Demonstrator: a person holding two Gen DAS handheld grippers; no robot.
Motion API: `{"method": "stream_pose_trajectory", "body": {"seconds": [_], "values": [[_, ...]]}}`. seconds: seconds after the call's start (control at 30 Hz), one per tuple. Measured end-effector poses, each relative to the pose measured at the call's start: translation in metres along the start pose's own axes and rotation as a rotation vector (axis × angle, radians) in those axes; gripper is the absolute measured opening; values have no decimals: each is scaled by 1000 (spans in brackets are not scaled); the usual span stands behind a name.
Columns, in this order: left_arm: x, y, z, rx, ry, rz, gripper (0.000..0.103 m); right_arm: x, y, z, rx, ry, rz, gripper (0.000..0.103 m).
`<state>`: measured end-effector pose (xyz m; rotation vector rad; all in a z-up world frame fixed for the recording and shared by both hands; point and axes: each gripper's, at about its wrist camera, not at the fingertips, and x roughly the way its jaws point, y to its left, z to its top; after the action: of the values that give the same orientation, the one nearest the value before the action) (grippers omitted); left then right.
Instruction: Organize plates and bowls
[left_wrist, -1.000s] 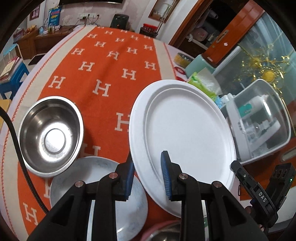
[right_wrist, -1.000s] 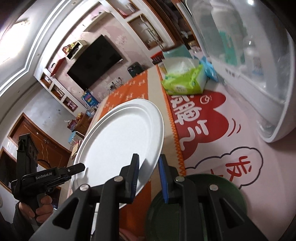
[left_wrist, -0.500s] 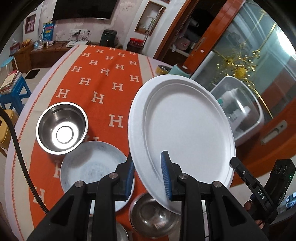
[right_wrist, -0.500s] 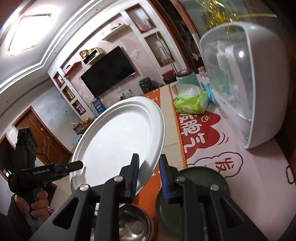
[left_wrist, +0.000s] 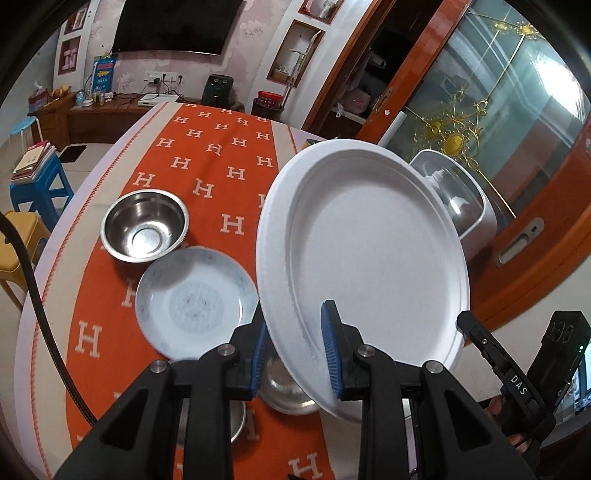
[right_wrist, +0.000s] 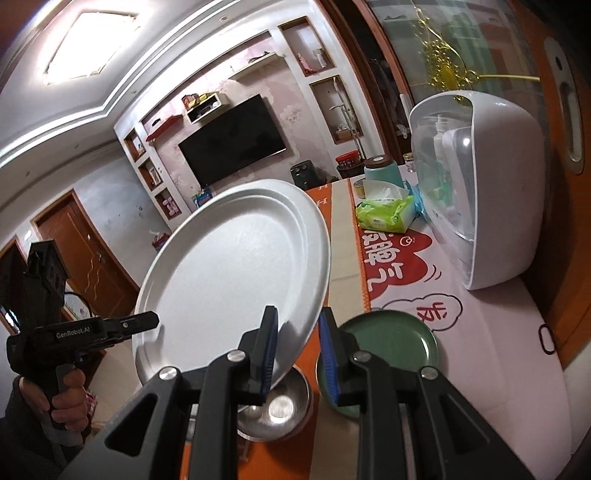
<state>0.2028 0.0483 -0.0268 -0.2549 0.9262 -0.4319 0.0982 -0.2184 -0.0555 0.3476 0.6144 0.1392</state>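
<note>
Left gripper (left_wrist: 295, 350) clamps the white plate's (left_wrist: 369, 258) near rim; plate held tilted above the orange tablecloth (left_wrist: 207, 162). Right gripper (right_wrist: 297, 350) straddles the opposite rim, apparently unclamped. Below: patterned dish (left_wrist: 195, 302), steel bowl (left_wrist: 144, 225), green plate (right_wrist: 391, 339).

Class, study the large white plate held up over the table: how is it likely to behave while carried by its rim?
The large white plate looks thin and matte, like moulded pulp, so probably light and slightly flexible. The left hand-held gripper and the right hand-held gripper each straddle one edge, so it may sag or pivot. Its dull surface suggests little slipping.
</note>
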Motion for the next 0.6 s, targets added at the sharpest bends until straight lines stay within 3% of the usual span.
{"method": "stream_pose_trajectory", "body": {"seconds": [0.27, 0.6], "values": [[-18, 1, -47, -38, 7, 38, 29, -22, 7, -29, -38, 59, 6, 25], [-24, -12, -102, 1, 61, 105, 29, -46, 8, -65, -84, 135, -35, 25]]}}
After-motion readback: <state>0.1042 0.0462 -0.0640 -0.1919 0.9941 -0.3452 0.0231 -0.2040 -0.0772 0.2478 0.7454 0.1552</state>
